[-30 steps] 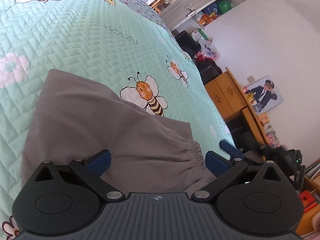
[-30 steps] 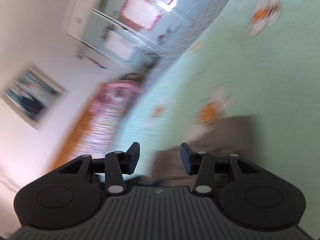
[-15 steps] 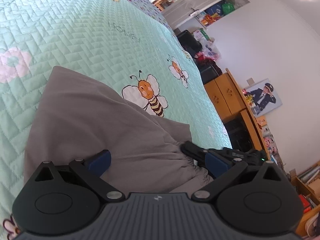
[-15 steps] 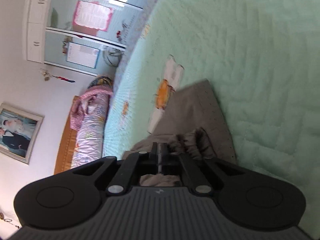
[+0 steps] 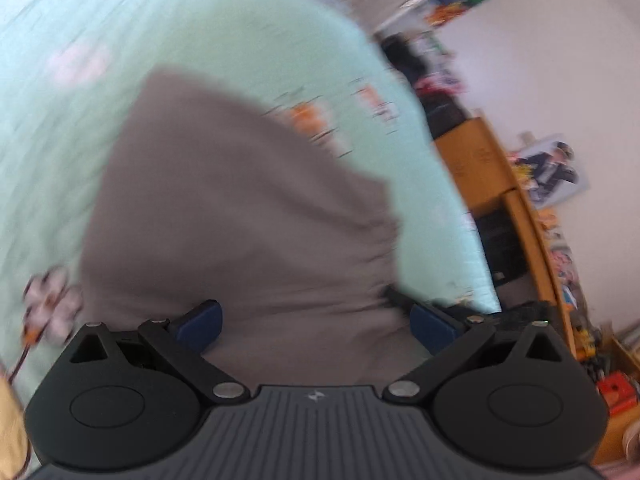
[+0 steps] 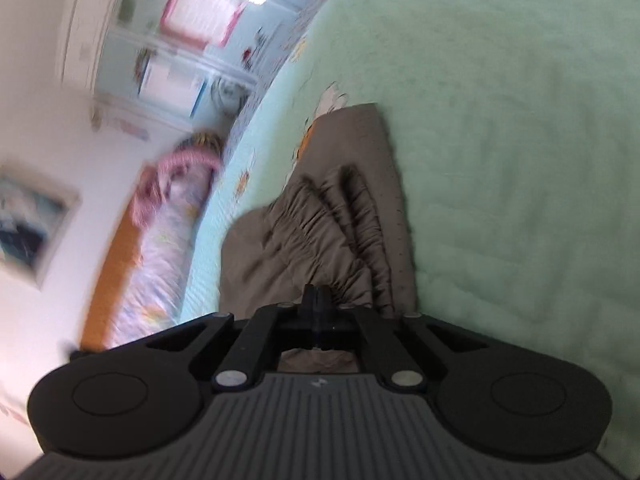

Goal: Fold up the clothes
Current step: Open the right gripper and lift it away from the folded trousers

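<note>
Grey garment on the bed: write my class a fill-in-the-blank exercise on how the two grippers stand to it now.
1. The grey garment lies on a quilt whose ground colour is ____.
2. The right gripper is ____ on the garment's gathered waistband.
3. The left gripper has its blue-padded fingers spread ____, with grey cloth between them.
4. The elastic band looks ____ rather than smooth.

Missing words: green; shut; open; gathered

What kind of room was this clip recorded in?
Most likely a home bedroom, possibly a child's. The grey garment lies on a mint quilted bedspread printed with cartoon figures, a wooden cabinet stands beside the bed, and pale wardrobe doors fill the far wall.
</note>
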`<state>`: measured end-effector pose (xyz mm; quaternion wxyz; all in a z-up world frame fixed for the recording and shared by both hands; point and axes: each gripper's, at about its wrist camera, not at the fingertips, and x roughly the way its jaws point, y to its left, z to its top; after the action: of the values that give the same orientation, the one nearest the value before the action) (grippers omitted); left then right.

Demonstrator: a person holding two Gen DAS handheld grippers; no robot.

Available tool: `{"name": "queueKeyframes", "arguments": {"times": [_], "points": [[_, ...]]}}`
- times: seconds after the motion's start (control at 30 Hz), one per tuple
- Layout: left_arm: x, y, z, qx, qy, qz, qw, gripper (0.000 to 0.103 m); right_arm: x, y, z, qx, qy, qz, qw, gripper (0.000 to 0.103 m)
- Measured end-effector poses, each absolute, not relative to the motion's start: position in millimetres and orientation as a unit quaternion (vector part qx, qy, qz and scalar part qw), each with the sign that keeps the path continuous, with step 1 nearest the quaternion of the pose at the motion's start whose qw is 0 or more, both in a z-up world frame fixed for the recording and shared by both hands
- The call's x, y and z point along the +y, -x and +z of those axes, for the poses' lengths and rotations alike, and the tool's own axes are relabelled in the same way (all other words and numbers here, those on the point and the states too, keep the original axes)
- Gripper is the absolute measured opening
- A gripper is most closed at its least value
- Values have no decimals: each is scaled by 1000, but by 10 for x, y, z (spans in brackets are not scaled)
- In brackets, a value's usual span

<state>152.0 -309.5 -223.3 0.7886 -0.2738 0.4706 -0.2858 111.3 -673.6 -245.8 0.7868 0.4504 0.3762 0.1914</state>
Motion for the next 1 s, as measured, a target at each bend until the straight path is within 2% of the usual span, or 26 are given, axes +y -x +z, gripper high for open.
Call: {"name": "queueKeyframes", "arguments": {"times": [0.07,0.13,0.2,0.27,0.37,0.53,0.6,0.63,0.7,0.83,0.93,1.0], "points": [[-3038,-1442,-2148,458,274,-277,799,103,-6704,-1088,-2261,370,-412,195,809,4],[-2987,-1354,-2016,445,275,-272,808,103,-6659,-1061,-2092,364,-389,204,821,17],[-2948,-1232,-1891,432,273,-277,814,103,-6615,-1035,-1946,358,-380,213,826,24],[-2934,-1088,-1795,423,264,-286,818,103,-6445,-1055,-1841,355,-359,225,833,25],[-3008,-914,-1746,427,214,-302,825,103,-6045,-963,-1744,368,-304,263,838,36],[-3115,-759,-2051,481,195,-306,798,103,-5528,-1041,-1695,394,-212,313,838,37],[-3102,-707,-2130,481,201,-305,797,103,-5401,-1063,-1922,454,-177,285,825,37],[-3089,-688,-2136,483,205,-306,795,103,-5343,-1051,-2030,479,-148,279,819,30],[-3052,-656,-2071,487,210,-311,789,103,-5318,-886,-2021,471,-109,294,825,30],[-2978,-563,-1873,456,204,-317,806,103,-5369,-880,-1877,489,-106,282,819,30],[-2898,-552,-1769,420,206,-302,831,103,-5496,-858,-1678,455,-159,287,828,32],[-2872,-590,-1866,425,202,-275,838,103,-5590,-833,-1574,421,-202,294,834,41]]}}
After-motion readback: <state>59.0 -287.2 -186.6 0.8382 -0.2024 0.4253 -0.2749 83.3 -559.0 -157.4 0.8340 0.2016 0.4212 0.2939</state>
